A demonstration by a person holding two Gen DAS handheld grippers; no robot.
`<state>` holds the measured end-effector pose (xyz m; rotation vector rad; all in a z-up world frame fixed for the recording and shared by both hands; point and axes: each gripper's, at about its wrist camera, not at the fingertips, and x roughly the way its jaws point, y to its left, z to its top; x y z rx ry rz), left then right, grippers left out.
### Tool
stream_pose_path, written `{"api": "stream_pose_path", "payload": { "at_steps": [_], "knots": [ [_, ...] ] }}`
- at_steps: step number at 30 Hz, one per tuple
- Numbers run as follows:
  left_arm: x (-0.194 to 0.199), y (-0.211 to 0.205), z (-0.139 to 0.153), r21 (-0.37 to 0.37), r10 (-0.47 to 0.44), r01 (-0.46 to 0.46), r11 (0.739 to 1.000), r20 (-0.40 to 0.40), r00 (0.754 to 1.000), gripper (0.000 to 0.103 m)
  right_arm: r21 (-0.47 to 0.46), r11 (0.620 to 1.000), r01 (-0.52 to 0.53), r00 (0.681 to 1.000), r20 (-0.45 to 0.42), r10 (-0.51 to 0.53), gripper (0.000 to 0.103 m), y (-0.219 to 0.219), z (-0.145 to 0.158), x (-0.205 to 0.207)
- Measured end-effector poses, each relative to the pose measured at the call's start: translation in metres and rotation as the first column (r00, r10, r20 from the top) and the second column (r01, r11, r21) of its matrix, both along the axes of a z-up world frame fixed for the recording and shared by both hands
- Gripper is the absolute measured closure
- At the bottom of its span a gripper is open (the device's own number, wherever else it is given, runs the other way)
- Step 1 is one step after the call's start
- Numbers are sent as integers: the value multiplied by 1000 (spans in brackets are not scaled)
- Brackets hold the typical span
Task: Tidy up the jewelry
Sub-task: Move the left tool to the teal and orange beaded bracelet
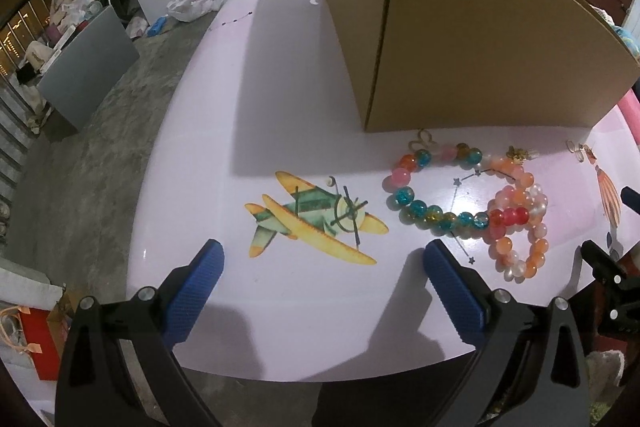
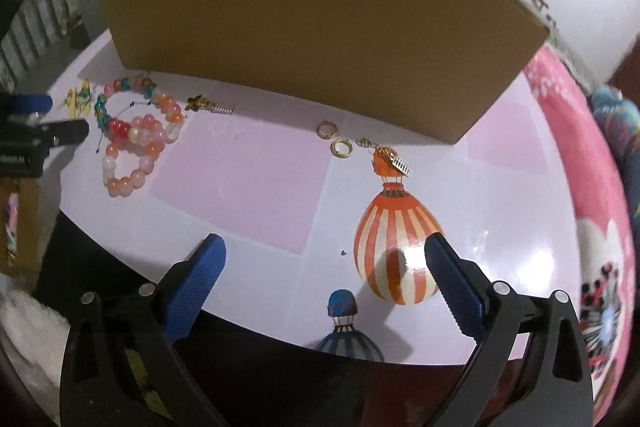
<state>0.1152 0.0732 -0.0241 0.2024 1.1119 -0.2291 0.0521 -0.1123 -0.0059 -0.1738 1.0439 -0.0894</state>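
— While both my grippers, left gripper (image 1: 322, 265) and right gripper (image 2: 325, 259), hang spread and empty, what's listed?

— Beaded bracelets (image 1: 466, 205) on the table (image 1: 280, 131) before the cardboard box (image 1: 460, 27): light, hard, slippery, floppy. I judge pinching across one strand best.

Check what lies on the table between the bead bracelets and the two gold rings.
In the right wrist view, a small gold clip lies between the bead bracelets and the gold rings; otherwise only bare table.
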Motion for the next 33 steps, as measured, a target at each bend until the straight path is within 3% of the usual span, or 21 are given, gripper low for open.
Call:
{"api": "stream_pose_path", "payload": {
  "at_steps": [3,8,14,19,26,30,33],
  "knots": [
    [2,1,-1,-7,-1,1,1000,-9,1000,4,-38,999,-16,1000,5,16,8,6,1,-1],
    [2,1,-1,-12,-7,7,1000,2,1000,4,29,999,-24,999,-39,25,8,-3,3,6],
    [2,1,-2,-20,-17,17,1000,3,1000,4,17,997,-74,990,124,71,8,-1,35,-8],
    [-1,4,-4,-30,-24,24,999,32,999,4,152,976,-153,976,176,126,8,12,57,-4],
    [-6,6,-2,-42,-51,54,998,76,996,4,363,919,-153,984,144,106,12,24,45,20],
    [-11,13,16,-146,-71,95,985,162,984,6,474,873,-117,991,107,75,21,20,45,36],
    [-5,15,25,-213,-91,128,968,178,980,16,556,828,-75,997,64,48,29,16,36,42]
  ]
}}
